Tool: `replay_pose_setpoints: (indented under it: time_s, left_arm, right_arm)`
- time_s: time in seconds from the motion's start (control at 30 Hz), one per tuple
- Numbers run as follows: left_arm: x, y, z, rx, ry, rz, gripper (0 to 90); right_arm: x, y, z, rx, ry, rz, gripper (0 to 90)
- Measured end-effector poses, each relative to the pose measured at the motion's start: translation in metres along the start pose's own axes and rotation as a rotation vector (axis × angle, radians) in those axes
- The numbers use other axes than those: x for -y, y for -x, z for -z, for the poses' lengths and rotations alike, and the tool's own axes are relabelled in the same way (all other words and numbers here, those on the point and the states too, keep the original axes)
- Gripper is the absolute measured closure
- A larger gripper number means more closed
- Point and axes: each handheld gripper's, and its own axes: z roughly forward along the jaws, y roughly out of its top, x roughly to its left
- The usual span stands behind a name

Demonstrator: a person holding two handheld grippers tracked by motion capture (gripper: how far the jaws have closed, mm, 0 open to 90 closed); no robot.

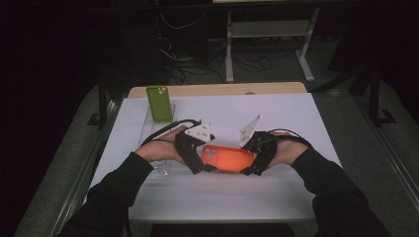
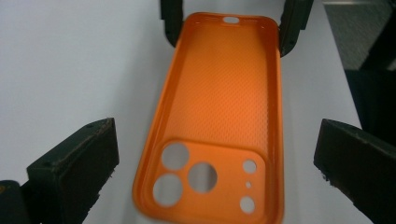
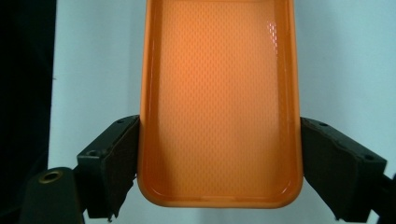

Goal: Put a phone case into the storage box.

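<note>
Overhead, the orange phone case (image 1: 228, 159) hangs between both grippers above the white table (image 1: 276, 192), while the left gripper (image 2: 210, 163) stands wide around its camera end and the right gripper (image 3: 219, 158) clamps its plain end.

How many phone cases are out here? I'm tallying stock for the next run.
2. An orange case between the two grippers at the table's middle, and a green case standing at the far left; whether a phone sits inside the green one can't be told.

Left tongs (image 1: 210, 167) gape wide — right tongs (image 1: 245, 170) clamped, both forearms angled inward.
</note>
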Motion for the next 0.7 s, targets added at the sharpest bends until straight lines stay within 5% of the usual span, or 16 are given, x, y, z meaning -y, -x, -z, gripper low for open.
replay_pose_setpoints:
  time_s: [0.3, 0.7]
  left_arm:
    - [0.001, 0.005, -0.012, 0.056, -0.053, -0.002, 0.0]
    - [0.008, 0.008, -0.017, 0.073, -0.095, 0.002, 1.9]
  right_arm:
    - [-0.014, -0.007, 0.002, -0.033, -0.011, 0.053, 15.3]
    - [-0.02, -0.008, 0.004, -0.038, -0.014, 0.075, 15.3]
